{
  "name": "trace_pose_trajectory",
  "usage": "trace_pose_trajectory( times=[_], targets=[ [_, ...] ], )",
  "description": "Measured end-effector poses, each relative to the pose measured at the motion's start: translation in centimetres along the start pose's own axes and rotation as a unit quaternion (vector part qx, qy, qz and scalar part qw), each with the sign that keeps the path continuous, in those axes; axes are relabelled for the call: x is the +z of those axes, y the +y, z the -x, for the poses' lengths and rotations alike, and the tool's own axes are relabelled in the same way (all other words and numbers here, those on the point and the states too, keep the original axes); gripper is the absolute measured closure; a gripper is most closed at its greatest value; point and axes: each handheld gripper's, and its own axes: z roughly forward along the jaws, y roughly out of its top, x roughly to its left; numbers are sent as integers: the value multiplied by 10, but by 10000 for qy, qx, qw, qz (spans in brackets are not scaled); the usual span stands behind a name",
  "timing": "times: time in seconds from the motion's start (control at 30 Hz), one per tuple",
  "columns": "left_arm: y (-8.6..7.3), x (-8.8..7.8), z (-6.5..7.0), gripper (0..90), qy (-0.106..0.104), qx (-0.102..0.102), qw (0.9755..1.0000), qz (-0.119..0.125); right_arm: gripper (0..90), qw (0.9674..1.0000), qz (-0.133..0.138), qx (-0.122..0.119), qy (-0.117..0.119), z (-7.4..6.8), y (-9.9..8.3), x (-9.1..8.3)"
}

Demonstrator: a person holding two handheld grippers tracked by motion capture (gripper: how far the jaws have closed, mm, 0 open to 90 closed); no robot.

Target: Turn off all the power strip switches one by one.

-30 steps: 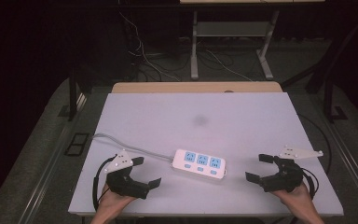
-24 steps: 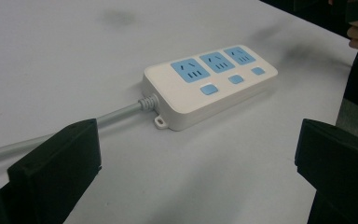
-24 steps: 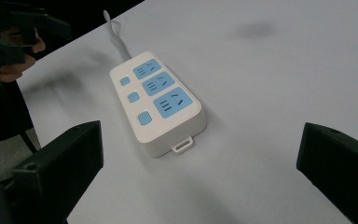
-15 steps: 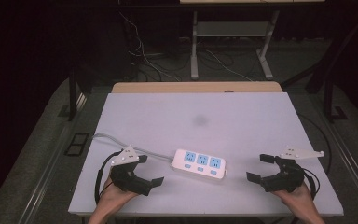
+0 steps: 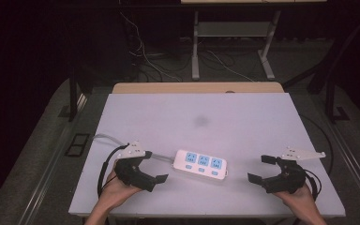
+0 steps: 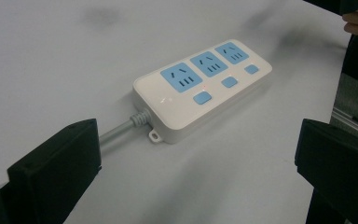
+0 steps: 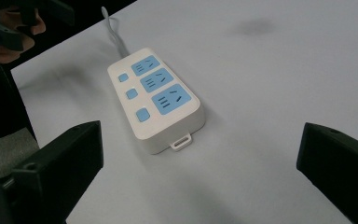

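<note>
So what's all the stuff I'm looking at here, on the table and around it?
power strip: one, white with three blue sockets and three blue buttons, near the table's front, between the grippers
cord: one, grey, runs from the strip's end toward the table's left edge
table: one, pale top with a faint dark smudge
wooden board: one, tan, along the table's far edge
floor cables: several, behind the table
left gripper: one, black, open
right gripper: one, black, open
</note>
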Motion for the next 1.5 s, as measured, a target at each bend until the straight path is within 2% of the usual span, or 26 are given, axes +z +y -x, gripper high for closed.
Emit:
trace_pose_trajectory(
  times=[0.33,0.5,0.57,0.97,1.13,1.43,1.47,1.5],
  targets=[
    [25,13,3,0,-162,284,9991,-267,2,10000,-36,-23,30,0,0,2],
    [31,20,4,0,-210,372,9983,-386,2,10000,-31,-18,29,0,0,1],
    [34,25,5,0,-252,464,9973,-512,2,10000,-52,-37,17,0,0,1],
    [45,38,7,27,-382,687,9935,-818,2,10000,-68,-58,30,-2,1,2],
    [47,39,5,89,-442,752,9917,-947,2,10000,-70,-51,27,-1,0,2],
    [54,44,2,332,-498,889,9884,-1130,2,10000,-77,-47,23,-1,0,2],
    [56,46,1,353,-551,934,9870,-1186,2,10000,-76,-51,20,-1,0,2],
    [56,46,1,368,-551,934,9870,-1186,2,10000,-79,-47,19,-1,0,2]
  ],
)
